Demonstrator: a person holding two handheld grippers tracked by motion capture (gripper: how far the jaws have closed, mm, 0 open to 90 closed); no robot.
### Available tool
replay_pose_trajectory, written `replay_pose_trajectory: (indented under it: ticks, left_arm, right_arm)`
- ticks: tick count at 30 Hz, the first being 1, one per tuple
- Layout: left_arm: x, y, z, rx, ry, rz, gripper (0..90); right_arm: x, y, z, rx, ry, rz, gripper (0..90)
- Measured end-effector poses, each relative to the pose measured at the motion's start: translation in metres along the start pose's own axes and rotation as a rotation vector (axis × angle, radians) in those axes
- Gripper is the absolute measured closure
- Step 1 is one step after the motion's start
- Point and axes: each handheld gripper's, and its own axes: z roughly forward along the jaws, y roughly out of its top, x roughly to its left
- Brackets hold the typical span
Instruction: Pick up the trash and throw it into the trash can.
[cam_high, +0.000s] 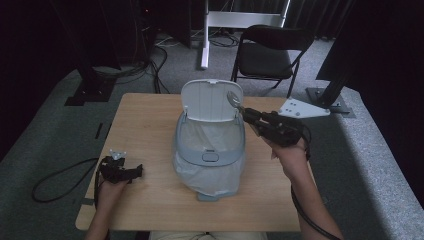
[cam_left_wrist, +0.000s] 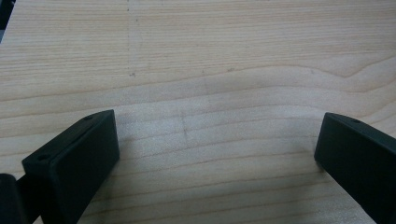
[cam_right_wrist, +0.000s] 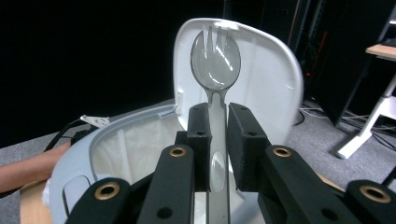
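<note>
A clear plastic spork (cam_right_wrist: 215, 60) stands up between the black jaws of my right gripper (cam_right_wrist: 217, 121), which is shut on its handle. From the high view the right gripper (cam_high: 245, 112) holds the spork (cam_high: 233, 98) over the back right rim of a small grey bin (cam_high: 209, 159), in front of the bin's raised white lid (cam_high: 210, 100). A white bag lines the bin (cam_right_wrist: 140, 140). My left gripper (cam_high: 136, 171) rests at the table's front left, open, and its jaws (cam_left_wrist: 217, 154) stand wide apart over bare wood.
The wooden table (cam_high: 145, 120) carries the bin in its middle. A black folding chair (cam_high: 267, 52) and a white stand (cam_high: 207, 35) are behind the table on grey carpet. Black cables (cam_high: 60, 180) trail off the left side.
</note>
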Motion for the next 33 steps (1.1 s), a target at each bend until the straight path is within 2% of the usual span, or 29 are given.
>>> replay_pose_trajectory:
  ticks: [12,14,21,29,30,31,33]
  left_arm:
    - [0.0,0.0,0.0,-0.001,0.0,-0.001,0.0]
    - [0.0,0.0,0.0,0.0,0.0,0.0,0.0]
    - [0.0,0.0,0.0,0.0,0.0,0.0,0.0]
    - [0.0,0.0,0.0,-0.001,-0.002,-0.001,0.0]
    - [0.0,0.0,0.0,0.0,-0.002,0.001,0.0]
    - [0.0,0.0,0.0,-0.001,-0.002,-0.001,0.0]
    - [0.0,0.0,0.0,-0.001,-0.002,-0.001,0.0]
  right_arm:
    - [0.016,0.01,0.029,0.022,0.067,-0.026,79.5]
    - [0.02,0.012,0.038,0.033,0.08,-0.032,79.5]
    - [0.022,0.009,0.058,0.066,0.105,-0.023,79.5]
    - [0.018,0.004,0.07,0.102,0.105,-0.005,79.0]
    - [0.017,0.003,0.071,0.108,0.11,0.003,77.9]
    - [0.016,0.002,0.072,0.112,0.121,0.013,69.3]
    - [0.015,0.001,0.072,0.115,0.12,0.035,62.2]
